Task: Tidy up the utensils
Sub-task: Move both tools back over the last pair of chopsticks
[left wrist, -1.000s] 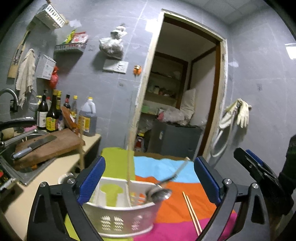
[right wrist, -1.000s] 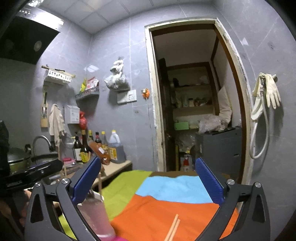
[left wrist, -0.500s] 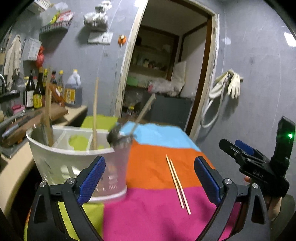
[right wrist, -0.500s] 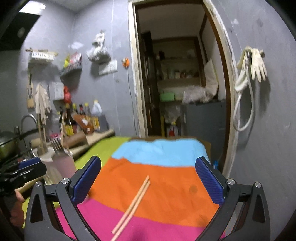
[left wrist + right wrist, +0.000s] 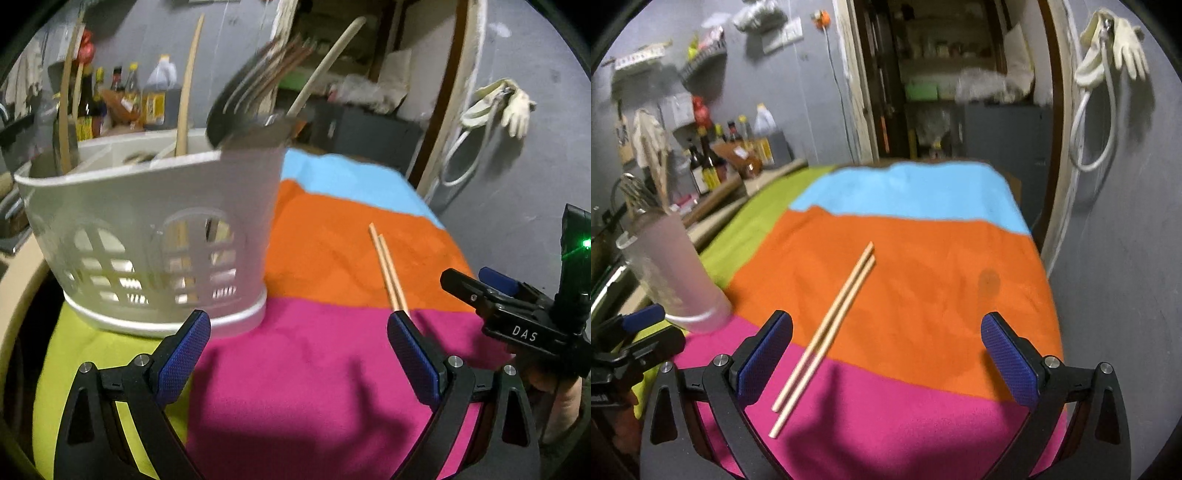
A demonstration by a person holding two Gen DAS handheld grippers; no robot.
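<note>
- Lying on the striped cloth (image 5: 923, 280) that covers the desk, a pair of chopsticks (image 5: 827, 332) is seen side by side, touching, crossing from the orange band onto the pink one
- In the right wrist view the near ends of the chopsticks reach between the fingers of the right gripper (image 5: 886, 358), closer to its left finger; the jaws are spread wide and nothing is held
- The left gripper (image 5: 299, 358) is likewise spread wide and empty above the pink band; the near tips of the chopsticks (image 5: 388, 273) are hidden behind its right finger
- A white plastic caddy (image 5: 155, 236) with grid cut-outs is stood at the left of the cloth, on the green and pink bands, just ahead of the left gripper
- Wooden handles (image 5: 188, 85) and a dark bundle of utensils (image 5: 255, 81) are seen rising from the caddy; the bundle is blurred, so its pieces cannot be told apart
- The caddy is well apart from the chopsticks, with bare orange cloth between them
- Bottles (image 5: 709, 162) are lined up on a counter by the wall, and pale gloves (image 5: 1119, 48) with a hose are hung beside the doorway
</note>
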